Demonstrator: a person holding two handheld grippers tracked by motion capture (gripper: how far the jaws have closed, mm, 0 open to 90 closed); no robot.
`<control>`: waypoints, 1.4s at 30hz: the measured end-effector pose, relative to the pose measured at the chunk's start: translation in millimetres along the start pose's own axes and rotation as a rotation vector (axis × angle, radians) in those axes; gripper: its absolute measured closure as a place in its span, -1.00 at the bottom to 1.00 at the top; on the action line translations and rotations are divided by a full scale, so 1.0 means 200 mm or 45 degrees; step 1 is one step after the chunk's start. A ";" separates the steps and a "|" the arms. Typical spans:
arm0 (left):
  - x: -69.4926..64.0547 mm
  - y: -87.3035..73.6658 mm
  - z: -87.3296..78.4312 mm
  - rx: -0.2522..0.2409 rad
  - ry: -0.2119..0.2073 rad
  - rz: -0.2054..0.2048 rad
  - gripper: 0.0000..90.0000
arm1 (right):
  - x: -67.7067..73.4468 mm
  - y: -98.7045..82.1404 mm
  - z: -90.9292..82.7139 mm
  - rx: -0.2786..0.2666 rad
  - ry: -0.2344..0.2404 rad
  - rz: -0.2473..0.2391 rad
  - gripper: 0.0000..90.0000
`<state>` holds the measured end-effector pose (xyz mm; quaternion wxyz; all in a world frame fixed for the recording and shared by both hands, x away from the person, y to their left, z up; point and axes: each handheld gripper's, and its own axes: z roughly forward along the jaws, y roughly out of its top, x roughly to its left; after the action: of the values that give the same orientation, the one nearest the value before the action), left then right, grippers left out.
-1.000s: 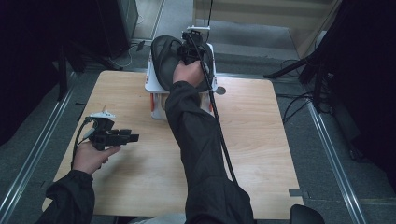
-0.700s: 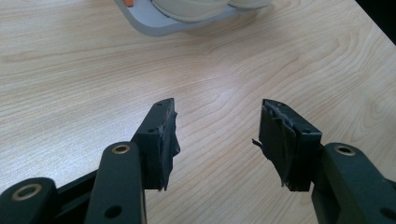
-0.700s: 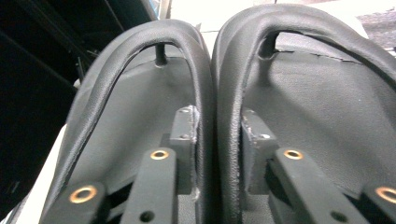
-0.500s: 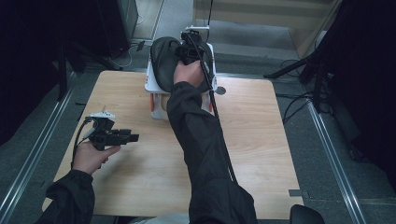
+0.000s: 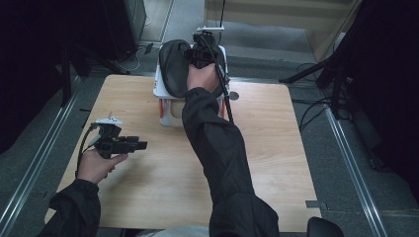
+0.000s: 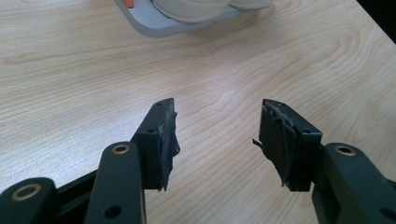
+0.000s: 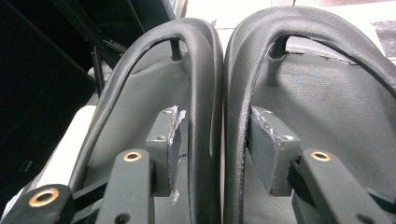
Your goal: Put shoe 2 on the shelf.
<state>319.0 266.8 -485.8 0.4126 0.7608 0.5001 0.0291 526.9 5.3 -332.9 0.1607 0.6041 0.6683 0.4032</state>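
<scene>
Matt black rubbery sandals (image 7: pixel 210 116), pale wood-grain table (image 6: pixel 93 70)

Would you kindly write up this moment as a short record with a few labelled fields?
Work surface: wooden table
Items in hand: pair of black flip-flops, side by side on a white stand at the table's far edge
Right claw: its jaws have just been opening; the two adjoining straps lie between them, and the pads look slightly apart from the straps
Left claw: open, nothing between its jaws, held low over bare wood at the table's near left
Stand base: grey edge ahead of the left claw
</scene>
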 end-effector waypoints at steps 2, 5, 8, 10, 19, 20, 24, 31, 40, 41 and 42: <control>0.00 0.00 0.00 0.002 0.001 0.003 0.03 | -0.01 0.00 -0.02 0.000 0.014 -0.011 0.20; 0.00 0.00 0.00 0.004 0.002 0.004 0.03 | -0.02 0.00 -0.05 0.001 0.041 -0.024 0.21; 0.00 0.00 0.00 0.007 0.004 0.005 0.03 | -0.03 0.00 -0.07 0.014 0.062 -0.043 0.21; 0.00 0.00 0.00 0.007 0.007 0.007 0.03 | -0.03 -0.02 -0.08 0.024 0.081 -0.052 0.20; 0.00 0.00 0.00 0.010 0.012 0.002 0.03 | -0.05 -0.05 -0.17 0.047 0.114 -0.128 0.20; 0.00 0.00 0.00 0.011 0.013 0.002 0.03 | -0.06 -0.05 -0.18 0.044 0.122 -0.140 0.20; 0.00 0.00 0.01 0.008 0.015 0.002 0.03 | -0.07 -0.06 -0.24 0.048 0.139 -0.196 0.23; 0.00 0.00 0.01 0.011 0.017 -0.002 0.03 | -0.11 -0.10 -0.34 0.044 0.203 -0.237 0.32; 0.00 0.00 0.01 0.006 0.024 0.003 0.02 | -0.18 -0.22 -0.44 0.057 0.286 -0.293 0.41; 0.00 0.00 0.01 0.006 0.026 0.000 0.02 | -0.18 -0.24 -0.46 0.055 0.296 -0.297 0.42; 0.00 0.00 0.01 0.005 0.026 -0.001 0.02 | -0.19 -0.25 -0.46 0.056 0.308 -0.294 0.43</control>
<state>319.7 265.9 -487.1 0.4060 0.7611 0.5046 0.0357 436.5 -59.0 -321.9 0.1110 0.4738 0.7564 0.4371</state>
